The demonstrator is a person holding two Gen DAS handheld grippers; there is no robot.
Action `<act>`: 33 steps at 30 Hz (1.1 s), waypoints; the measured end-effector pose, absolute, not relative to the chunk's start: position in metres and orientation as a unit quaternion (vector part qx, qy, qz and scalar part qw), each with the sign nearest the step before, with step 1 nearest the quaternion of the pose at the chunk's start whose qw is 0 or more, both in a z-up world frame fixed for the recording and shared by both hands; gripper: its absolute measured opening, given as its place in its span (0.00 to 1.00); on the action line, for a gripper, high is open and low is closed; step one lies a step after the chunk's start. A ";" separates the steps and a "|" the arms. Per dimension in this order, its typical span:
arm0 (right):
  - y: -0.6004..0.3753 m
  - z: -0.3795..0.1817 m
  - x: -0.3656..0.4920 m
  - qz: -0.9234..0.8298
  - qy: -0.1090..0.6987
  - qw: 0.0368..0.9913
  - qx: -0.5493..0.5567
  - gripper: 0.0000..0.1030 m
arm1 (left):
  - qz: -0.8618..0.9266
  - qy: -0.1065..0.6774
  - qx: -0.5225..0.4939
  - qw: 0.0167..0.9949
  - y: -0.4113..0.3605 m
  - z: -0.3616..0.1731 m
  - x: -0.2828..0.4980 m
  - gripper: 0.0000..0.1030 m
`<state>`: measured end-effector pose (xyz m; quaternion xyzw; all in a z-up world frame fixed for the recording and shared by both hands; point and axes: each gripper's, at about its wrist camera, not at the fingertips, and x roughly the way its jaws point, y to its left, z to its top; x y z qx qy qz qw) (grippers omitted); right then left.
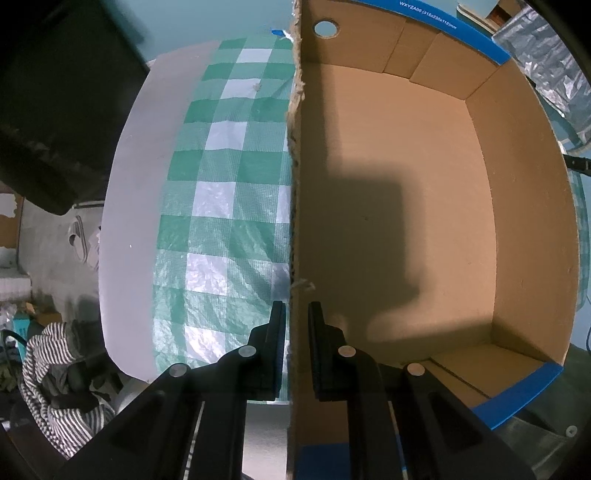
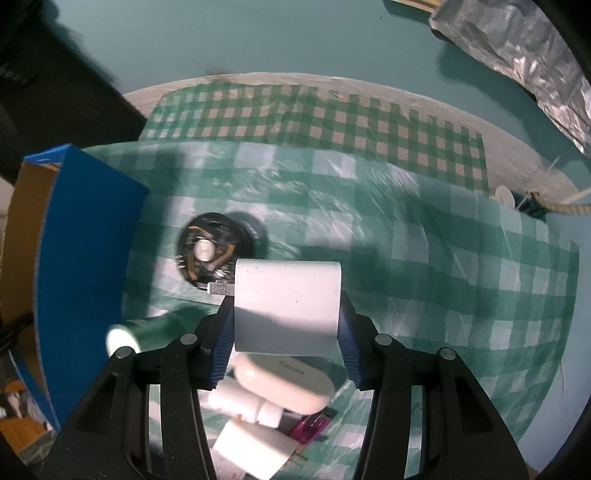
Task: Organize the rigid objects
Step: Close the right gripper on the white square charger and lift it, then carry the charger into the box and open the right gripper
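Left gripper (image 1: 296, 325): jaws closed down narrow on the side wall of the cardboard box (image 1: 369, 192), 1 finger outside, 1 inside, pinching the ragged top edge of that wall. It points straight down. Box interior is bare brown cardboard with only a shadow on the floor; blue tape (image 1: 517, 395) runs along the rim corners, and a round hole (image 1: 325, 28) sits in the far wall. The box stands on the green-and-white checked cloth (image 1: 221, 206) covering the worktop (image 1: 129, 236). Striped fabric (image 1: 48, 376) lies off the worktop edge at lower left.

Right gripper (image 2: 286, 332): jaws part-open and clamped on a white charger block (image 2: 286, 306), blue pads pressing its 2 flat sides. Metal plug prongs (image 2: 221, 287) stick out of the block to the left. The block is held clear above the cloth.

Below it, on the cloth: a white earbud case (image 2: 284, 384), a white tube-like item (image 2: 243, 404), a magenta item (image 2: 308, 426), and another white block (image 2: 255, 446), all bunched together and touching. A black round disc-shaped part (image 2: 210, 254) lies further out, and a green cylinder (image 2: 147, 330) lies on its side near the box's blue outer wall (image 2: 81, 258). Picture is motion-blurred, so finer detail is unreadable. Silver foil wrap (image 2: 524, 55) sits upper right.
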<state>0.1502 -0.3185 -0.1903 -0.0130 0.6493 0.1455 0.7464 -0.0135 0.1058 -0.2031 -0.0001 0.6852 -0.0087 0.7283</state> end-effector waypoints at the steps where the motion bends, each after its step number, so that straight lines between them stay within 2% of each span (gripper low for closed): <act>1: -0.316 -0.187 0.150 0.150 0.649 0.746 -0.014 0.48 | -0.010 0.685 -0.001 0.729 0.106 -0.202 -0.014 0.12; 19: -0.224 -0.120 0.156 0.258 0.616 0.742 -0.060 0.48 | -0.015 0.676 -0.004 0.737 0.109 -0.195 -0.022 0.12; 33: -0.131 -0.104 0.160 0.327 0.591 0.726 -0.128 0.48 | -0.004 0.673 0.001 0.740 0.111 -0.198 -0.027 0.12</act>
